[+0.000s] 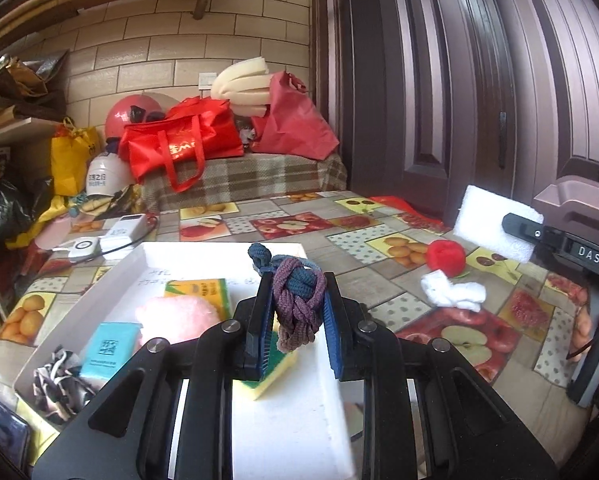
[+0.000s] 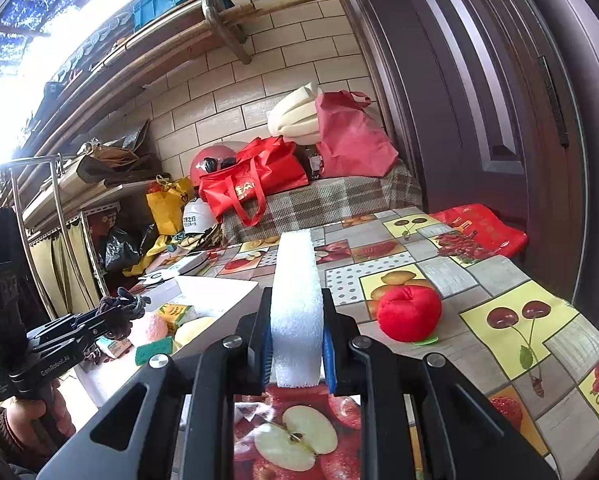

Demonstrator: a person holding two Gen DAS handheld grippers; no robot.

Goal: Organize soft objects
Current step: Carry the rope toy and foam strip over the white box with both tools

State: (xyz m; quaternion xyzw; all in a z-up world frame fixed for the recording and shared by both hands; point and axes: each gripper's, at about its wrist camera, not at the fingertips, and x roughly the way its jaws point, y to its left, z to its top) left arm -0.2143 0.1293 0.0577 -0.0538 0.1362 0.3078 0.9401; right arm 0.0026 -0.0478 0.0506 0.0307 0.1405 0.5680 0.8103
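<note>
Clearly purple-teal knotted rope (image 1: 298,300), white foam block (image 2: 296,316)

Right gripper (image 1: 517,226) body, seen at right edge of left wrist view: white letters "DAS" on a black plate.
Left gripper (image 2: 115,316) handle, seen at near left of right wrist view: white lettering "GenRobot.AI".
White helmet (image 1: 105,178), far left beside the table: dark Chinese characters in two lines, not legible.
Red tote bag (image 1: 179,140), far on the plaid-covered bench: gold lettering on its front, partly folded, not readable.
Teal packet (image 1: 109,350), near left in the white tray (image 1: 299,420): square QR-style code with a line of small print beneath, illegible.
Yellow-green packet (image 1: 197,290), middle of tray: dark print, illegible.
Tray floor, far part: faint handwriting, illegible.
Red bag (image 2: 481,232), far right table edge: gold characters, unreadable.
</note>
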